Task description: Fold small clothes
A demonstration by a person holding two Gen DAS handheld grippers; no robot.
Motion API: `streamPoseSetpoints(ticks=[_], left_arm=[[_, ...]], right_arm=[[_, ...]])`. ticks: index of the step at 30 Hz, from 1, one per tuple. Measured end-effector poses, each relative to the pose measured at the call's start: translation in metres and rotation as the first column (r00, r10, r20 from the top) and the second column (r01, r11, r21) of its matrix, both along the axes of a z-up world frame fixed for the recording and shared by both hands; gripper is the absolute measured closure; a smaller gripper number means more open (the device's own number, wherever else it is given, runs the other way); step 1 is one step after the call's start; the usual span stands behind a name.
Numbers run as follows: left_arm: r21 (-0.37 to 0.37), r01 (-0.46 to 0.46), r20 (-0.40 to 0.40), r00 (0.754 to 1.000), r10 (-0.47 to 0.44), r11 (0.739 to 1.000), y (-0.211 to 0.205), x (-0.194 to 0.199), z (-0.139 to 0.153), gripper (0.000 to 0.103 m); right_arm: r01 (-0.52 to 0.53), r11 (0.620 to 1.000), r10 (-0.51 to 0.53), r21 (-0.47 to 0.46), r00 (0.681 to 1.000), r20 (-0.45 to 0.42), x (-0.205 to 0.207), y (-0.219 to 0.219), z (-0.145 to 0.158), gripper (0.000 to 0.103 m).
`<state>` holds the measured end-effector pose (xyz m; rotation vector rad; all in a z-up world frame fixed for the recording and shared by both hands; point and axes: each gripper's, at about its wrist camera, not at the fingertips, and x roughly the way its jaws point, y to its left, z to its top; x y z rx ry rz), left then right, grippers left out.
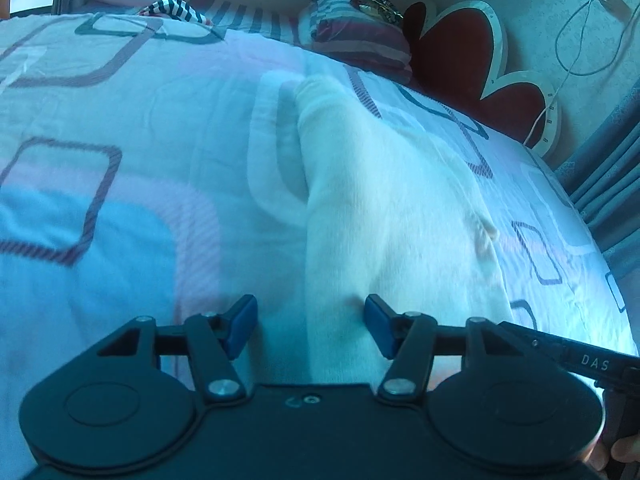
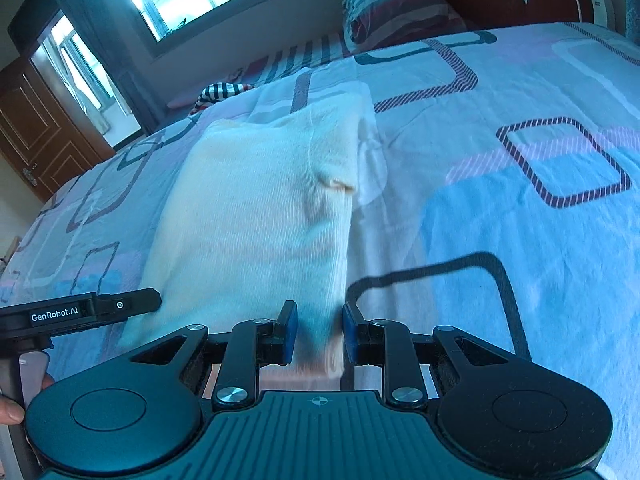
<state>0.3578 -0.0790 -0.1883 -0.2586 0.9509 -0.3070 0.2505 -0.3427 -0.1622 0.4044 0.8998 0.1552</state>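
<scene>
One cream garment [image 1: 384, 200] lies folded on the bed [image 1: 120, 200], stretching toward twelve o'clock from both grippers. The left gripper [image 1: 311, 326] stands half open over its near edge, pads clear. The right gripper [image 2: 320, 334] is narrowed onto the near corner, pinching it.

Open bed [image 1: 120, 208] flanks the white garment [image 1: 380, 200] on both sides; folded striped bedding [image 1: 360, 44] blocks the far edge.

- The cream garment's [image 1: 384, 208] near edge runs out of sight behind the left hand-held gripper [image 1: 311, 326].
- Right wrist view: motion blur smears the cloth between the right hand-held gripper's [image 2: 319, 334] pads.
- A thumb [image 2: 12, 410] is cut off at the frame edge.
</scene>
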Motion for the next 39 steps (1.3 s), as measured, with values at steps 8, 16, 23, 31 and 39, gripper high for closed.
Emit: streamPoseSetpoints(ticks=[8,16,23,31,39], left_arm=[[-0.050,0.004,-0.007,1.000,-0.004,0.999,-0.006,-0.009,-0.006,0.078],[-0.078,-0.001,-0.014,1.000,0.000,0.997,-0.011,-0.020,-0.009,0.082],[-0.055,0.004,-0.018,1.000,-0.005,0.998,-0.006,-0.015,-0.006,0.069],[0.027,-0.038,0.042,0.998,0.037,0.999,-0.009,-0.009,0.019,0.032],[0.045,-0.026,0.089,0.996,0.021,0.999,-0.021,0.020,0.035,0.028]], right_arm=[[-0.007,1.000,0.007,0.010,1.000,-0.030,-0.005,0.003,-0.005,0.079],[-0.003,0.996,0.001,-0.093,1.000,-0.017,0.002,0.001,-0.002,0.098],[-0.001,0.998,-0.001,-0.058,1.000,-0.025,0.001,-0.004,-0.003,0.097],[0.061,0.998,-0.059,-0.032,0.997,0.048,0.009,-0.015,0.023,0.083],[0.084,0.996,-0.082,-0.023,0.994,0.077,0.029,-0.019,0.037,0.073]])
